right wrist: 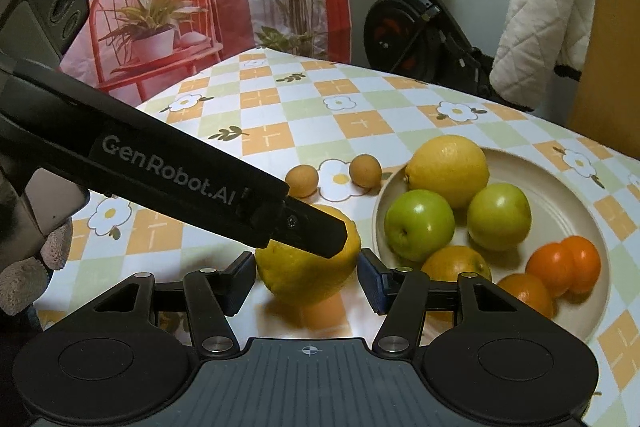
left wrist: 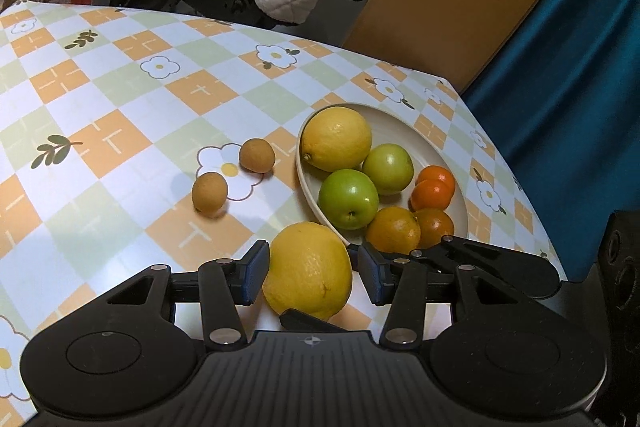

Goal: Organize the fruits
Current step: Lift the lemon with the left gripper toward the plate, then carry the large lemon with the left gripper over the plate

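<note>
Item: fruit sorting, part done.

Plate point(right wrist: 568, 187), cream, right of centre in the right wrist view, on a checked floral tablecloth point(left wrist: 120, 87). Contents: one lemon in the plate point(right wrist: 448, 169) at its upper left edge, two green apples point(right wrist: 419, 225) below it, and four oranges point(right wrist: 564, 263) along the lower right rim. These count as already sorted.

Outstanding: a second, loose lemon point(left wrist: 308, 269), lower centre of the left wrist view, just outside the plate's near rim; two small brown fruits point(left wrist: 256, 155), kind uncertain, left of the plate, near each other on a flower print.

Left gripper point(left wrist: 312, 275): jaws straddle the loose lemon. The left pad touches its skin; a sliver of gap seems to remain at the right pad, so a firm hold cannot be confirmed from this angle.

Right gripper point(right wrist: 306, 275): jaws parted, one on each side of the same lemon, neither pad clearly pressing. The left gripper's black finger crosses in front of the fruit there, hiding part of it.

Judged progress: well past halfway; three pieces remain outside the plate, the loose lemon apparently next.
</note>
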A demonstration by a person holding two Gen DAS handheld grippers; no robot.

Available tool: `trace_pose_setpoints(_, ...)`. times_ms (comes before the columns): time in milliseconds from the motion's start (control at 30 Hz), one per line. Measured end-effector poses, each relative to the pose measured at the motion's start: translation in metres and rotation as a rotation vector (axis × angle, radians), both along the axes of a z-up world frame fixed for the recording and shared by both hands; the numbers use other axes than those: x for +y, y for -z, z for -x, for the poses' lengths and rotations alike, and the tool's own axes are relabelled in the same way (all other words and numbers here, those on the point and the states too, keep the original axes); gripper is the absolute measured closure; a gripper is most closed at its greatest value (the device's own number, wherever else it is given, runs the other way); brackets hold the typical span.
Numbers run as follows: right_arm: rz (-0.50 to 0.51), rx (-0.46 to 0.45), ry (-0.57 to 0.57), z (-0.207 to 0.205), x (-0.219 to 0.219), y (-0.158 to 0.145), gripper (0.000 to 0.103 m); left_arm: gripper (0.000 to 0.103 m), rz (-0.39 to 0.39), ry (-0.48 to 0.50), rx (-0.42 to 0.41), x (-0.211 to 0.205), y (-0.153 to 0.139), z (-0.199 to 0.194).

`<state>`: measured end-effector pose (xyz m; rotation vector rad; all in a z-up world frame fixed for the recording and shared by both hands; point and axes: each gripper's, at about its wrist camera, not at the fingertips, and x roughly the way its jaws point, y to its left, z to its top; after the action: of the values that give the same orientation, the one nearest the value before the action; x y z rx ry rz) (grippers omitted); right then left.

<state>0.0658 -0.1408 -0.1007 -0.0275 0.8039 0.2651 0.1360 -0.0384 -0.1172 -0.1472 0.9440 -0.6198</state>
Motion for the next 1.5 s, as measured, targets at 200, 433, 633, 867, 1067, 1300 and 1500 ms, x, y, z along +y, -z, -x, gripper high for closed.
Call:
trace_pose_setpoints(200,-0.007,0.002,0.005,0.0,-0.001,0.0,0.051,0.052,-0.005,-0.012,0.019,0.002,0.005,0.0)
trace_pose_setpoints(433,-0.009,0.002,0.006,0.001,-0.001,0.001,0.051,0.052,0.007,-0.02,0.026,0.003,0.006,0.0)
trace_pose_setpoints(633,-0.014,0.007,0.009,0.002,-0.002,0.003,0.051,0.052,0.02,-0.024,0.03,0.005,0.007,0.0)
trace_pose_setpoints(867,-0.024,0.007,0.02,0.001,-0.002,0.002,0.052,0.052,0.024,-0.033,0.033,0.005,0.007,0.0)
trace_pose_setpoints(1067,-0.037,0.002,0.029,0.004,-0.006,-0.001,0.053,0.052,0.022,-0.036,0.041,0.002,0.005,0.004)
trace_pose_setpoints(1300,-0.047,-0.021,0.05,0.016,-0.015,-0.009,0.055,0.052,0.0,-0.02,0.033,-0.009,0.001,0.012)
trace_pose_setpoints(1500,-0.056,-0.018,0.058,0.024,-0.02,-0.009,0.057,0.052,-0.016,-0.004,0.036,-0.014,0.004,0.02)
